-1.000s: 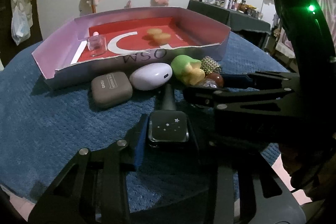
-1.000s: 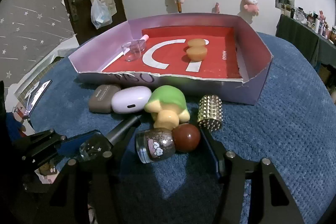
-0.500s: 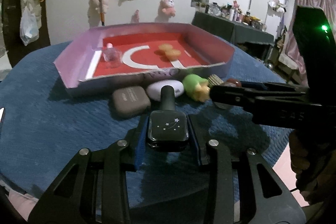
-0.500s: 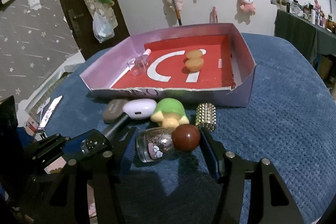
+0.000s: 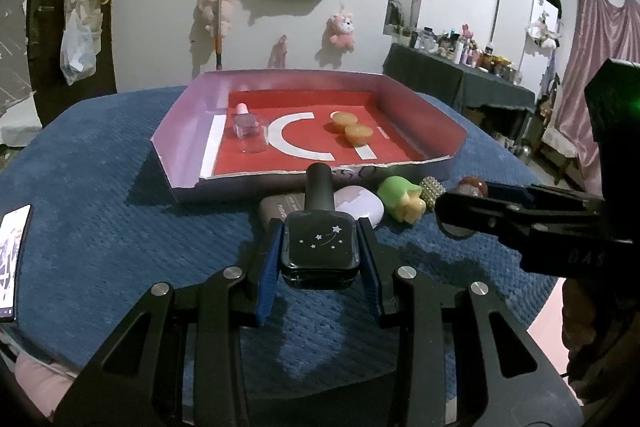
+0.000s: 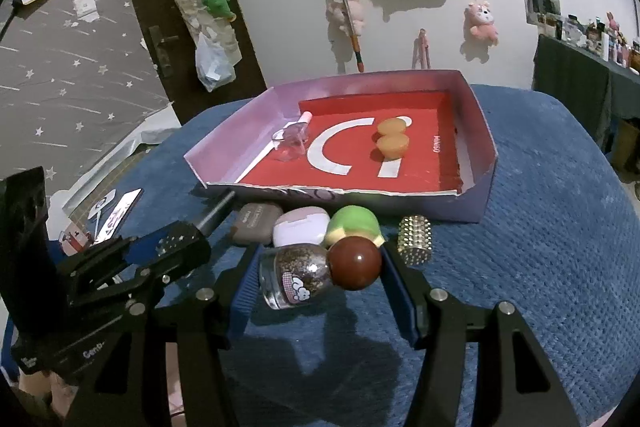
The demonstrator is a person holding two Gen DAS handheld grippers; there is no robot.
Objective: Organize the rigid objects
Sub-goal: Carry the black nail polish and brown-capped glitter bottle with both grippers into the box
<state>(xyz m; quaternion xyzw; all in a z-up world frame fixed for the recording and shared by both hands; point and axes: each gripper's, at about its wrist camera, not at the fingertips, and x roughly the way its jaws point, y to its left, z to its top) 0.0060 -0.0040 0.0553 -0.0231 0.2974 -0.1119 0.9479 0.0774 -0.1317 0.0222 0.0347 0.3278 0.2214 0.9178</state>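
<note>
While both tools tilt downward over a blue textured counter (image 5: 100,187), the left hand-held gripper (image 5: 320,259) is clamped on a dark nail polish bottle (image 5: 320,247) with white stars, its black cap pointing toward a red-floored tray (image 5: 180,131). The right hand-held gripper (image 6: 320,267) grips a glittery brown bottle (image 6: 292,275) lying sideways with a round reddish cap. 4 items sit just in front of the tray: a brown case (image 6: 256,223), a lilac case (image 6: 300,227), a green toy (image 6: 352,223) and a studded cylinder (image 6: 416,239).
</note>
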